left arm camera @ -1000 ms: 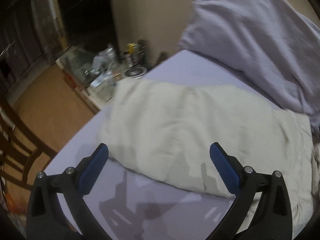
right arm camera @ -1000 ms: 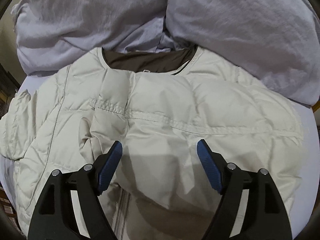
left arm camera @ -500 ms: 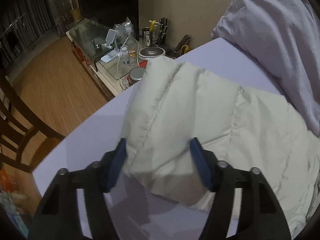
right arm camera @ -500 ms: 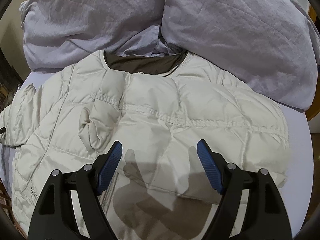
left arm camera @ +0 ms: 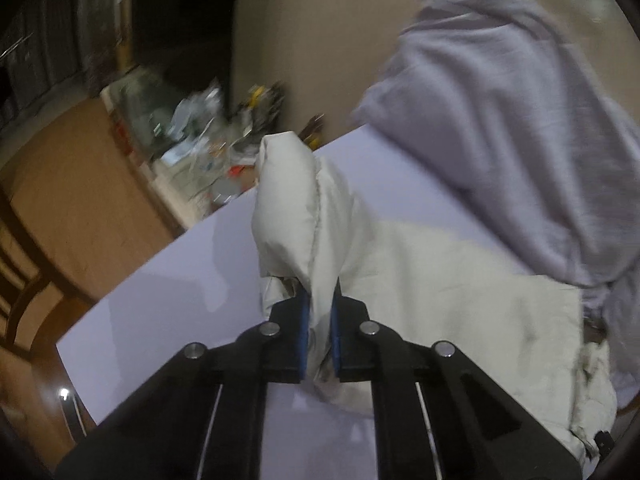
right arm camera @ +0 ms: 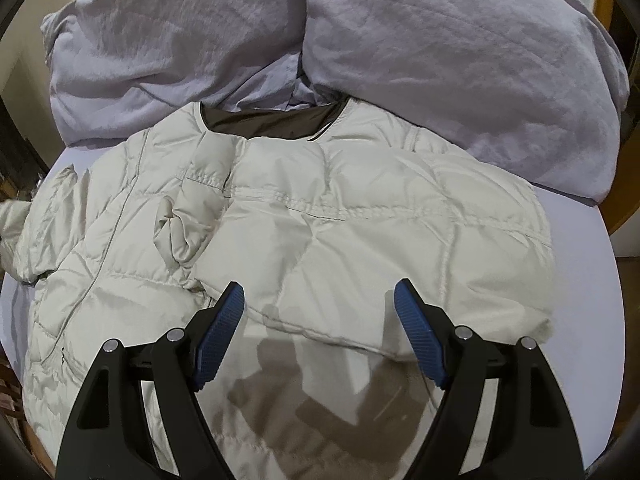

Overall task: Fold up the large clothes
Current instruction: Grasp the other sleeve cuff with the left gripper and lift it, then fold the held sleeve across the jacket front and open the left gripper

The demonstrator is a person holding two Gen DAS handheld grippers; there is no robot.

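A cream quilted puffer jacket (right arm camera: pixel 320 220) lies spread on the lavender bed sheet (right arm camera: pixel 580 280), its brown-lined collar toward the pillows. One sleeve is folded across its chest. In the left wrist view my left gripper (left arm camera: pixel 320 300) is shut on the end of the jacket's other sleeve (left arm camera: pixel 296 208), which stands up bunched above the blue pads, lifted off the sheet. My right gripper (right arm camera: pixel 320 312) hovers open over the jacket's lower front, with only flat fabric below its fingers.
Two lavender pillows or a bunched duvet (right arm camera: pixel 440 60) lie at the head of the bed behind the collar. Past the bed's left edge stand a cluttered glass side table (left arm camera: pixel 192 136), a wooden floor (left arm camera: pixel 80 184) and a dark wooden chair (left arm camera: pixel 20 280).
My left gripper closed from wide open onto the sleeve end and lifted it, so the sleeve now bunches up. My right gripper shifted slightly over the jacket and stayed open.
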